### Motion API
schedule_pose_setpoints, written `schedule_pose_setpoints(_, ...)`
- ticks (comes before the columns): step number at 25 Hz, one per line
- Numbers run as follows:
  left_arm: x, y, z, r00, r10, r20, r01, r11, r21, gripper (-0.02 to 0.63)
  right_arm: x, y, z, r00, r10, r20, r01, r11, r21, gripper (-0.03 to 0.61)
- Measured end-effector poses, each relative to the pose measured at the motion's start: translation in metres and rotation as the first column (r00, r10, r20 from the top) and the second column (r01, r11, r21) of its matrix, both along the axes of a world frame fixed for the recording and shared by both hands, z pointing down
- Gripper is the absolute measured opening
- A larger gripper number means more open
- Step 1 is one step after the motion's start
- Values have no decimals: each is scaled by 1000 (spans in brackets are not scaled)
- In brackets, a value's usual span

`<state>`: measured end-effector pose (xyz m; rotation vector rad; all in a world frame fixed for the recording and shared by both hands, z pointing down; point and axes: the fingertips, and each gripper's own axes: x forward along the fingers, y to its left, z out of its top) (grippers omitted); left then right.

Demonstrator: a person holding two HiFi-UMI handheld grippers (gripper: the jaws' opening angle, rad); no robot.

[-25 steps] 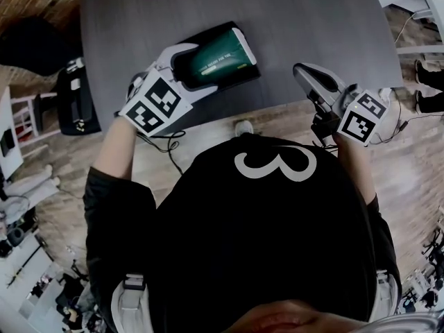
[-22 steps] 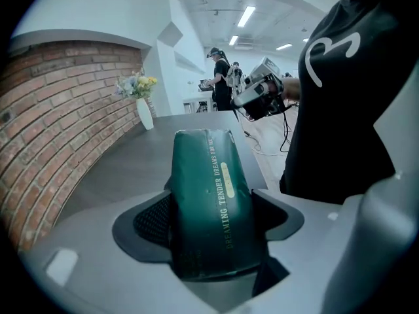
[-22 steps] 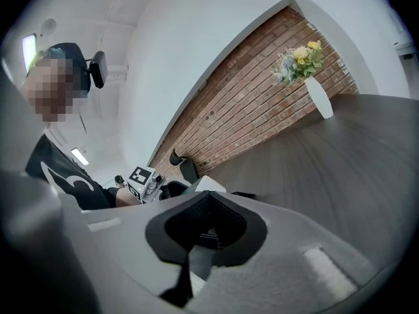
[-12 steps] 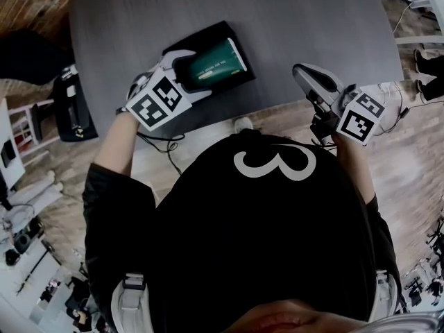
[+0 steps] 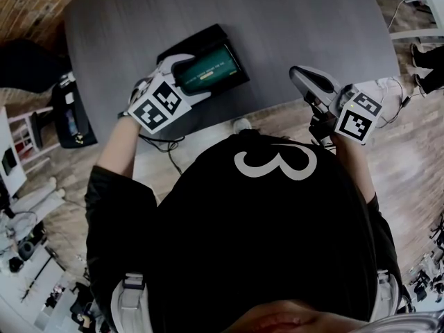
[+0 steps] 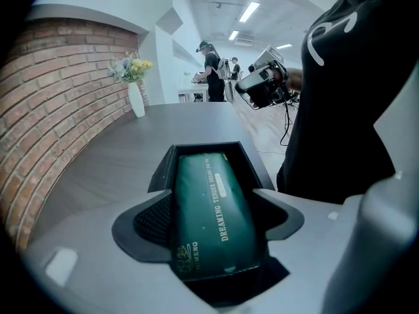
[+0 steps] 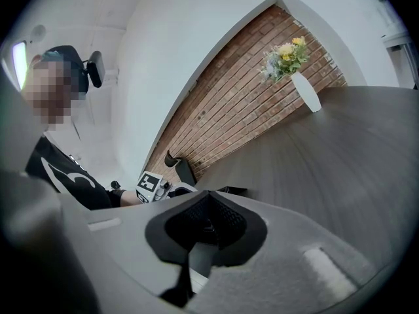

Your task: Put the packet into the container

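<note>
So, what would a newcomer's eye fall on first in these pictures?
First, the dark green glossy packet, clamped in the left gripper with its far end over the open black rectangular container on the grey table. Next, the right gripper, shut and empty, held near the table's front edge. A white vase of yellow flowers stands at the far end, by the brick wall.

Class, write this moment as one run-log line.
left gripper: shut on green packet | green packet: over black container, not yet released | right gripper: shut, empty, held aside

Dim head view, fisheye distortion, dark vignetted corners
</note>
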<state>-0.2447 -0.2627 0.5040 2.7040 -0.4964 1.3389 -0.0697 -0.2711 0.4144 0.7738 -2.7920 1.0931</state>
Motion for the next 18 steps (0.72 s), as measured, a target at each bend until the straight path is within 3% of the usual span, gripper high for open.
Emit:
schedule_pose_setpoints(3,0,-5,-4,1000,-22,-19,22,1000,15,410,-1,1,-2,1000,-9,1,9,1000,2,3)
schedule_pose_setpoints(6,2,-6,-16,997,-43,-72,44,999,11,443,-1,2,-4,1000,-23,-17,23,1000,7,3)
schedule_pose_setpoints(9,4,-8,-29,988,-88,-126,91,996,15,437,-4,4,-6,998,-42,-36,43,999,20,3)
schedule_pose_setpoints(15,15,6,-82,947,-210,-242,242,964,108,292,-14,12,-36,995,-98,7,97,990,102,3)
schedule_pose_setpoints(17,21,14,-105,910,-260,-323,308,946,106,240,-22,15,-51,991,-132,6,129,979,157,3)
schedule_pose_setpoints(18,22,16,-118,877,-299,-375,355,931,88,202,-26,16,-58,989,-147,4,144,973,183,3)
